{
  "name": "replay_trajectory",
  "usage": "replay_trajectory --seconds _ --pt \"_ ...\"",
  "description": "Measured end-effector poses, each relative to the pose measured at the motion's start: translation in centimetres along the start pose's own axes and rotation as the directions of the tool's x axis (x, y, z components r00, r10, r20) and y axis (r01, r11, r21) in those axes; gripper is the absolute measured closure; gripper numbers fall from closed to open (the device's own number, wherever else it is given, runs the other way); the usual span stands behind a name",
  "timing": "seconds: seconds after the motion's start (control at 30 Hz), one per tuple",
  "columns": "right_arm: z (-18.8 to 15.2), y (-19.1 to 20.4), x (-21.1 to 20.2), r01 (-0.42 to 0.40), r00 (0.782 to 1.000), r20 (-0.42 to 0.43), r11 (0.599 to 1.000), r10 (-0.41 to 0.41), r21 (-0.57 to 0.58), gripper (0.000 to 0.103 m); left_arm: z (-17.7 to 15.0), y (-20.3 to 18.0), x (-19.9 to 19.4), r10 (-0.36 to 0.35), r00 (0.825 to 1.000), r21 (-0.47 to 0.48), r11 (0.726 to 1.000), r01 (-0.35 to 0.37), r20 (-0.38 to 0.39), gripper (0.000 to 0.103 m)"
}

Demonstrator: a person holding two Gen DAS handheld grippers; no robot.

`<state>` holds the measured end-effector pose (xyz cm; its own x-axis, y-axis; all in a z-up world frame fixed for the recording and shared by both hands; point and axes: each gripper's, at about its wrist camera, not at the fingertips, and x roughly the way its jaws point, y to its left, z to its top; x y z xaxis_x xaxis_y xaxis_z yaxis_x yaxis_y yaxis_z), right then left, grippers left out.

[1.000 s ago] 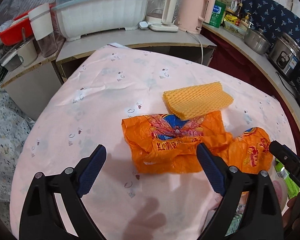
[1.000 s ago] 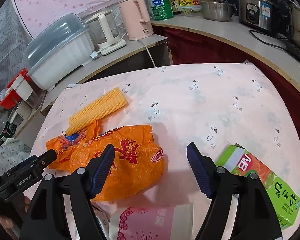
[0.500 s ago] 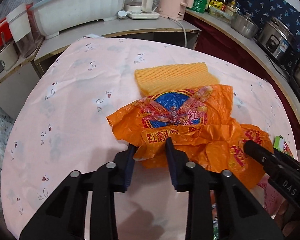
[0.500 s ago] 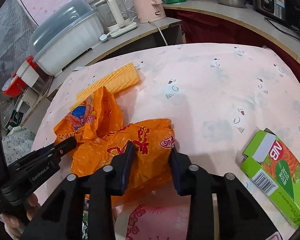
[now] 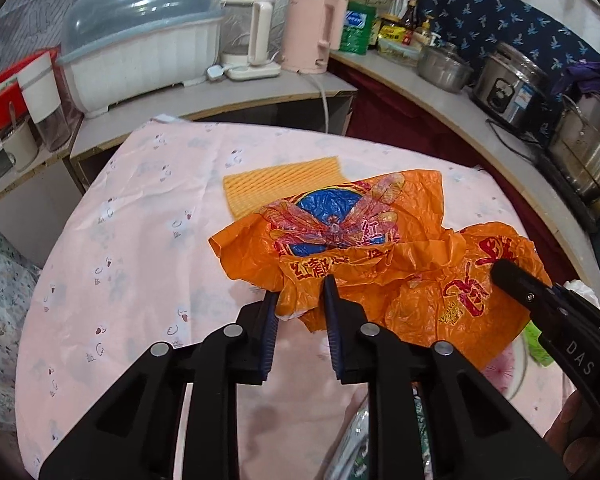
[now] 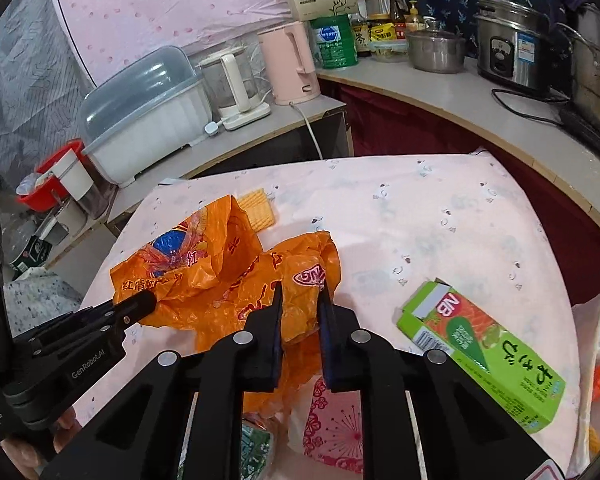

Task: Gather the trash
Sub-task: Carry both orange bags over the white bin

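Tabletop (image 5: 140, 240): gripper-pinched orange bag (image 5: 360, 248)

A round table under a pale pink printed cloth (image 5: 140, 240) fills the foreground. Behind it runs a curved, light-topped counter (image 6: 440, 92) with a dark red front. A pink dotted curtain (image 6: 160, 4) and a navy blue patterned fabric (image 5: 500, 28) cover the walls. The light is soft and even.

The green carton (image 6: 480, 348) reads "NB"; the left tongs (image 6: 140, 304) read "GenRobot.AI".
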<state>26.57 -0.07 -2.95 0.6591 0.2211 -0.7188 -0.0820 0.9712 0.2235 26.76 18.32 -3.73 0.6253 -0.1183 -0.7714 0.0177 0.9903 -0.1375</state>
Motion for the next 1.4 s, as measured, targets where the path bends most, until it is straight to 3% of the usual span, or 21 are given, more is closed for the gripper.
replay_trajectory --seconds 0.33,0.77,1.4 --pt "0.0 -3.2 -7.5 0.028 0.993 0.112 0.998 -0.034 0.055 0.089 -0.3 -4.9 -5.9 -0.045 0.995 0.068 0.997 0.04 0.084 0.082" --pt "-3.3 -10.0 -14.6 0.078 0.977 0.181 0.982 -0.109 0.17 0.089 -2.2 -12.9 -9.6 -0.11 0.988 0.181 0.979 0.09 0.106 0.082" --pt "-9.7 -24.0 -24.1 0.196 0.925 0.228 0.894 -0.305 0.402 0.089 -6.9 -27.3 -10.7 -0.224 0.974 0.383 0.904 0.192 0.039 0.082"
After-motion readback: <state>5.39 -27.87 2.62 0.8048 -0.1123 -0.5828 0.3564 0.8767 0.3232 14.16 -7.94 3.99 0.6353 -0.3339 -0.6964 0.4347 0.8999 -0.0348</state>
